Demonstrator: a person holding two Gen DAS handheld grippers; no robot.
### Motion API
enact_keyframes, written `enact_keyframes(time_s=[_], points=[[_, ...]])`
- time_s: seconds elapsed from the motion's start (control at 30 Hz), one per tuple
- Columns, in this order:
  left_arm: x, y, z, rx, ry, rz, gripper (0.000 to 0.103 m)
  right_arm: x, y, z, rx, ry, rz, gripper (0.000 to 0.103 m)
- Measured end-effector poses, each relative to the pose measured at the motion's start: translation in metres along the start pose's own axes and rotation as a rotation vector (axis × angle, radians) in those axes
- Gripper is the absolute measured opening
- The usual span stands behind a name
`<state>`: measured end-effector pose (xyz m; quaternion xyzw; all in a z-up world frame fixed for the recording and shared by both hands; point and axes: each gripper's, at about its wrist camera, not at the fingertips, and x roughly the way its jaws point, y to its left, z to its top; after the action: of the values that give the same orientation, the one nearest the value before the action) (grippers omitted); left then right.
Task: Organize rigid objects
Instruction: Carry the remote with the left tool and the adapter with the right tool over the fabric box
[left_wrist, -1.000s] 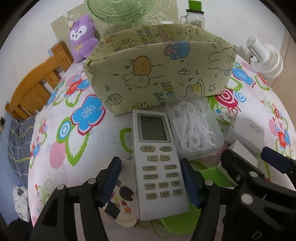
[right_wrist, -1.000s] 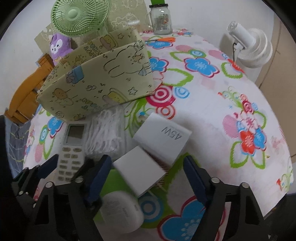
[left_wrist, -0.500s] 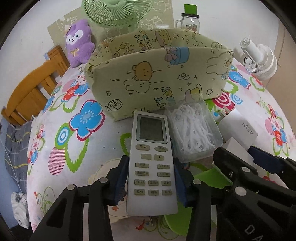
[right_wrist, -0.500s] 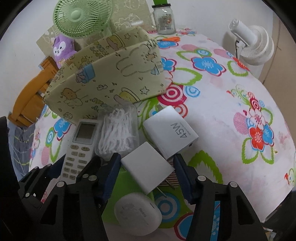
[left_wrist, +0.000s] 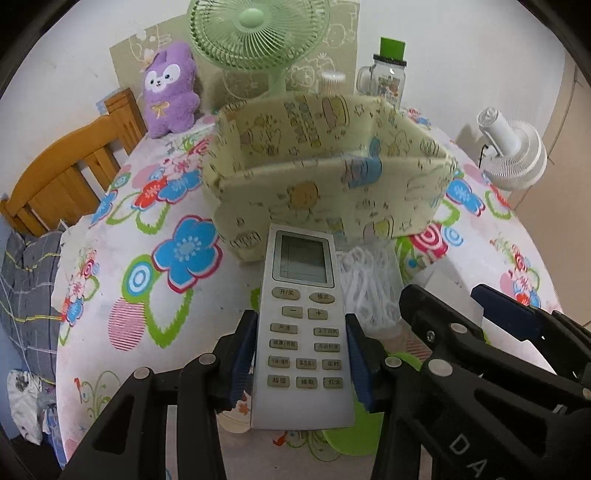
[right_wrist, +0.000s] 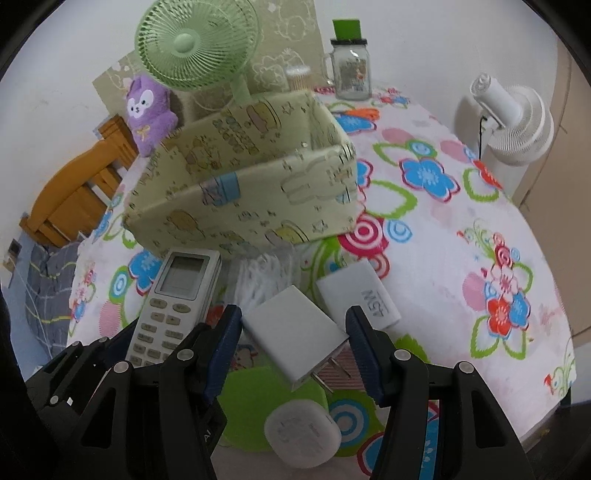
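My left tool (left_wrist: 301, 363) is clamped on the white remote (left_wrist: 302, 325), both pads tight on its long edges, screen end pointing at the fabric bin (left_wrist: 332, 192). My right tool (right_wrist: 293, 345) is pinching the small white charger (right_wrist: 295, 332) corner to corner, its two prongs sticking out below, clear of the tablecloth. Both pieces sit just in front of the fabric bin, whose mouth gapes open and looks empty from here. Between the remote and the bin's front wall lies the clear box of floss picks (left_wrist: 369, 284); the bigger 45W adapter (right_wrist: 360, 297) is just right of that. A round white puck (right_wrist: 303, 435) lies nearest me. Right of the bin, the table (right_wrist: 461, 258) runs bare to its rim.
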<state>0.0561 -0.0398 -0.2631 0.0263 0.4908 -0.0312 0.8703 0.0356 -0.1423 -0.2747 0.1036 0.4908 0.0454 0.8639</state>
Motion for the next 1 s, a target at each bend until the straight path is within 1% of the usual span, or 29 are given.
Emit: enact_keyframes(time_s=[0.3,0.5,1.0], points=[[-0.023,0.007,0.016,-0.031,-0.024,-0.001,0.047,-0.022,0.012,0.019,-0.022,-0.028,0.013,0.062],[-0.042,0.010,0.028,-0.053,-0.059,0.007,0.047,-0.041,0.018,0.032,-0.047,-0.060,0.016,0.062],[-0.079,0.011,0.062,-0.073,-0.133,-0.014,0.047,-0.082,0.028,0.070,-0.080,-0.144,-0.008,0.062]])
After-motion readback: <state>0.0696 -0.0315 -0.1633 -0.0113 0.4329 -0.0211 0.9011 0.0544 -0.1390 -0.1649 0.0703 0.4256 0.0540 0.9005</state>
